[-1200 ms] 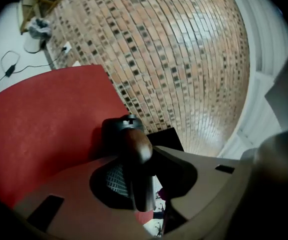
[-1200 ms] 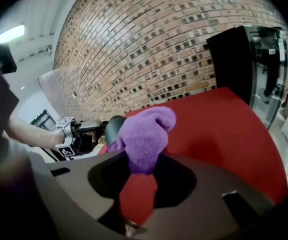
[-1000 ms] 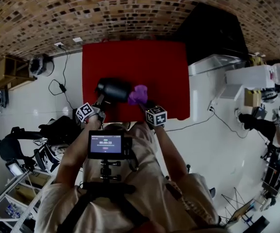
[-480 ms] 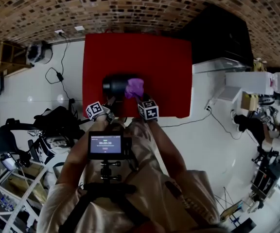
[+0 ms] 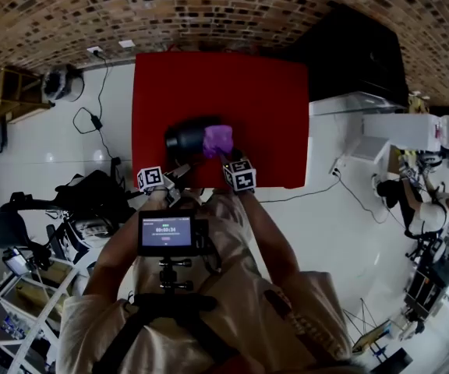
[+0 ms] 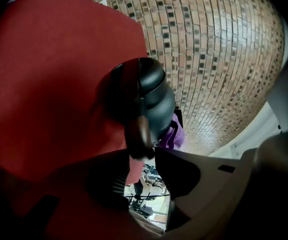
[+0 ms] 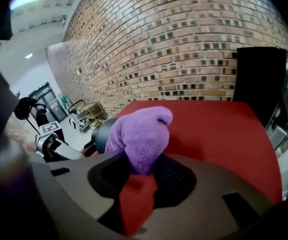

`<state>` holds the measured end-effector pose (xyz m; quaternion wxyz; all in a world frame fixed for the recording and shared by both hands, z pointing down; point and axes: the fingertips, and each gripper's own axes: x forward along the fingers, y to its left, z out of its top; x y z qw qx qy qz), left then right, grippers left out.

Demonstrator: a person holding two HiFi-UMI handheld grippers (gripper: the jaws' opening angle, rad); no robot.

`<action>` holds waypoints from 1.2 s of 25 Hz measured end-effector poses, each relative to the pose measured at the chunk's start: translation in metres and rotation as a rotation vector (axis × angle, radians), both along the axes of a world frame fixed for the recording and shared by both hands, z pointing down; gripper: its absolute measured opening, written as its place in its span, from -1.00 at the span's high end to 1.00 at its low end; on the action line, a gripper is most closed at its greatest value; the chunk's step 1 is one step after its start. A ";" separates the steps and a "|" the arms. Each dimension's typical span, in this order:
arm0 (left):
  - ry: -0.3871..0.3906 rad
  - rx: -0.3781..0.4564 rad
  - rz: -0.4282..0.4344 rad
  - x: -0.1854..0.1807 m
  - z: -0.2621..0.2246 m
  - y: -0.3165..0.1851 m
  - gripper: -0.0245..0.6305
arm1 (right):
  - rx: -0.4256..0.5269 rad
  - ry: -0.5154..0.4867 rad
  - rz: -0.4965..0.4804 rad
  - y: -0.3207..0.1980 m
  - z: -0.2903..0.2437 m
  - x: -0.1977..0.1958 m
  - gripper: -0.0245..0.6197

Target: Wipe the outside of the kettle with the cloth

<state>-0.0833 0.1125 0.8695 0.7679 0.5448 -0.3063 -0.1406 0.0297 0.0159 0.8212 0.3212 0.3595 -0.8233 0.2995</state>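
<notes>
A black kettle (image 5: pixel 185 137) stands near the front edge of the red table (image 5: pixel 256 100), its dark handle (image 6: pixel 139 133) pointing back at my left gripper (image 5: pixel 176 171). In the left gripper view the jaws (image 6: pixel 143 152) are opening. The handle's end sits right at their tips, with a gap showing behind it. My right gripper (image 5: pixel 226 157) is shut on a purple cloth (image 5: pixel 217 140), which bunches up from its jaws (image 7: pixel 140 170). The cloth (image 7: pixel 140 133) lies against the kettle's right side (image 7: pixel 99 134). A bit of purple cloth (image 6: pixel 174 135) peeks from behind the kettle (image 6: pixel 151 95).
The table's near edge (image 5: pixel 271 187) runs just under both grippers. A brick wall (image 5: pixel 209 14) backs the table. A black cabinet (image 5: pixel 349 53) stands to the right, cables (image 5: pixel 92 127) and a dark bag (image 5: pixel 92 201) lie on the white floor at left.
The cloth has come down from above the kettle onto its right side. The left gripper has drawn back a little towards the table's front edge, away from the kettle body.
</notes>
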 end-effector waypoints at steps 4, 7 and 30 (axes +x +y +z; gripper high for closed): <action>-0.164 -0.003 0.165 -0.010 -0.004 0.036 0.44 | 0.003 0.001 0.007 -0.001 -0.002 0.000 0.49; -0.404 0.054 0.288 -0.035 -0.002 0.050 0.44 | -0.008 0.029 -0.008 0.011 -0.002 0.004 0.49; -1.200 0.719 0.939 -0.044 -0.046 -0.056 0.47 | -0.486 -0.154 -0.176 0.163 0.080 -0.083 0.49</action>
